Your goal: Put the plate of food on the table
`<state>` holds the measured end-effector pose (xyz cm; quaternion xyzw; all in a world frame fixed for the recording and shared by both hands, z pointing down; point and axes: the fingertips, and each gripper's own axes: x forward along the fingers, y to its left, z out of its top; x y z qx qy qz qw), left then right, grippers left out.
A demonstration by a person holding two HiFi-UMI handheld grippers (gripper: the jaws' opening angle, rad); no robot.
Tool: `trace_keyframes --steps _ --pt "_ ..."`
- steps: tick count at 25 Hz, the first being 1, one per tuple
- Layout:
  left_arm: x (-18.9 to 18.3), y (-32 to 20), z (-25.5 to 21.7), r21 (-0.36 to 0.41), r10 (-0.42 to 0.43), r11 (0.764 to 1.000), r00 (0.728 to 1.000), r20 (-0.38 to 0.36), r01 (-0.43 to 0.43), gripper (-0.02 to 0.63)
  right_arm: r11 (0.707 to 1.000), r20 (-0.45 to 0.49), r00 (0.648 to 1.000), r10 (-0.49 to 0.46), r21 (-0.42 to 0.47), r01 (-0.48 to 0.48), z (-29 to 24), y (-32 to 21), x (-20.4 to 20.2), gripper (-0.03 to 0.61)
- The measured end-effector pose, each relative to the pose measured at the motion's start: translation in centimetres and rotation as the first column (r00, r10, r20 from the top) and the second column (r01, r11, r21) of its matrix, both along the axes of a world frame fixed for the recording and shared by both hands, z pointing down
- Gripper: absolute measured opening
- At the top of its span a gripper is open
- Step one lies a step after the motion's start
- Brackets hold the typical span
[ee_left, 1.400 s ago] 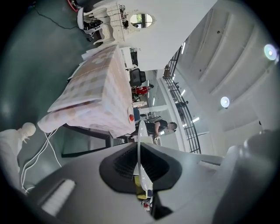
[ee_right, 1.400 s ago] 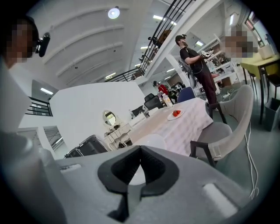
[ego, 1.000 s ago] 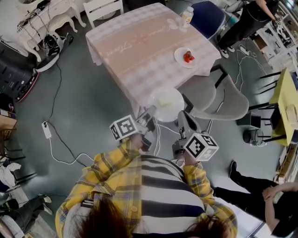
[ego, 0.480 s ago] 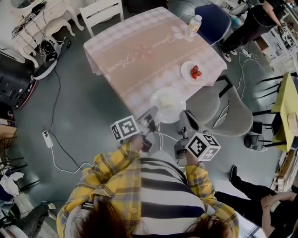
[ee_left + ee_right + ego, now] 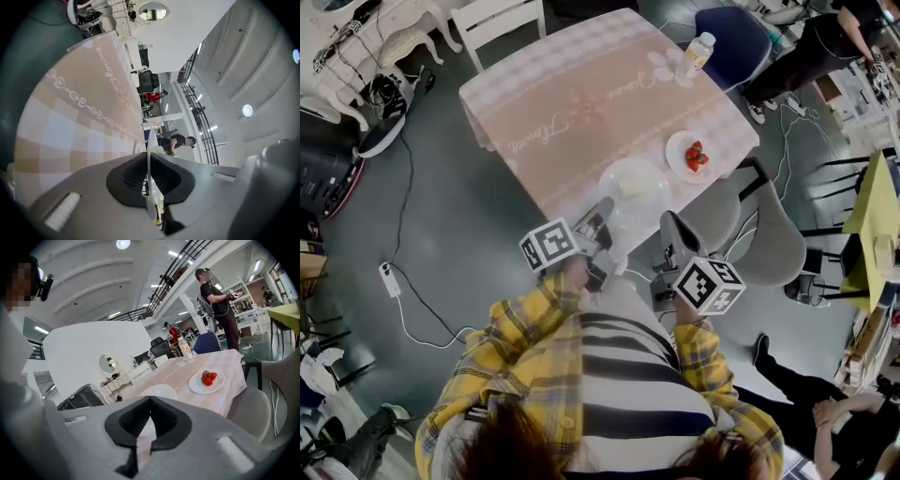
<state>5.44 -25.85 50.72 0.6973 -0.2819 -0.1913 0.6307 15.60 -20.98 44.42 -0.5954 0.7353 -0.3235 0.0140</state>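
Plate of food [image 5: 615,174]: a white plate carrying a pale portion of food [image 5: 633,185]. It is held at its near rim by the left gripper [image 5: 605,208]. The left gripper view shows the jaws clenched on the thin rim, seen edge-on between the pads. The plate now sits over the near edge of the table [image 5: 581,84], just left of a second plate with strawberries [image 5: 692,156]. No view shows whether its underside touches the cloth.

Change over the last second: the plate was short of the table edge, over the floor beside the grey chair [image 5: 773,234]. It has since crossed onto the tablecloth area, and the whole table has drawn nearer in the head view. Judgement: the carry phase is nearly complete, and lowering and release remain.

The right gripper [image 5: 668,228] trails to the right of the plate, apart from it. Its jaws are closed together with nothing between them.

Writing: 2 cursive words run along the pink band of the tablecloth, too small and slanted to read. A bottle [image 5: 700,49] stands at the far right corner, its label illegible. Each gripper cube shows only square marker patterns and no text.
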Motion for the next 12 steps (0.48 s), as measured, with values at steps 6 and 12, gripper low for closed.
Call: trace_keyframes --steps 6,12 --pt "0.8 -3.7 0.1 0.006 -0.04 0.999 0.999 0.018 0.04 -0.002 0.999 -0.025 0.999 -0.04 -0.002 0.04 0.4 -3.9 1.0 -0.005" --pt "1.7 -7.3 1.1 -0.011 -0.076 0.997 0.996 0.044 0.076 0.0 0.997 -0.023 0.997 -0.068 -0.024 0.068 1.5 -7.2 2.1 -0.005"
